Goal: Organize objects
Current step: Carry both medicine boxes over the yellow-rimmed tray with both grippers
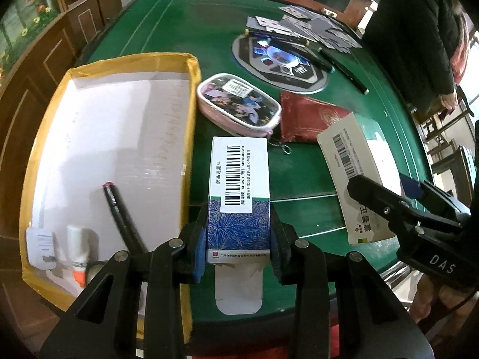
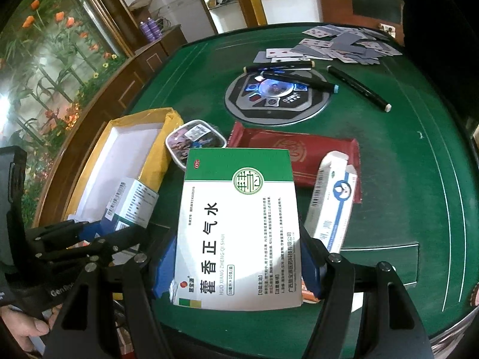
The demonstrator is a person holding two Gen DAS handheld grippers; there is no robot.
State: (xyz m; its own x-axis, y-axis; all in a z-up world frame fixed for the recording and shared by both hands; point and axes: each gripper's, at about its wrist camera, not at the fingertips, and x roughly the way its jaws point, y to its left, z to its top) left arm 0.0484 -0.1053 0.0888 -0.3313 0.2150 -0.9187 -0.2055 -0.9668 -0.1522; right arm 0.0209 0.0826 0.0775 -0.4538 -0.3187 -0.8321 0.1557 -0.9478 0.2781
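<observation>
My left gripper [image 1: 238, 233] is shut on a narrow blue-and-white medicine box [image 1: 239, 191] with a barcode, held above the green table just right of the yellow-edged cardboard box [image 1: 191, 95]. It also shows in the right wrist view [image 2: 131, 203]. My right gripper [image 2: 239, 264] is shut on a larger green-and-white medicine box [image 2: 236, 227], seen in the left wrist view too [image 1: 356, 161]. A black pen [image 1: 119, 212], a small tube [image 1: 76, 245] and a white packet [image 1: 40, 246] lie inside the cardboard box.
On the green table [image 2: 404, 179] lie a pink pencil case [image 1: 239, 103], a red envelope [image 2: 299, 155], a white-and-blue box [image 2: 332, 203], black markers [image 2: 359, 89], scattered playing cards [image 2: 338, 46] and a round centre console [image 2: 275, 95]. A person stands at far right [image 1: 419, 45].
</observation>
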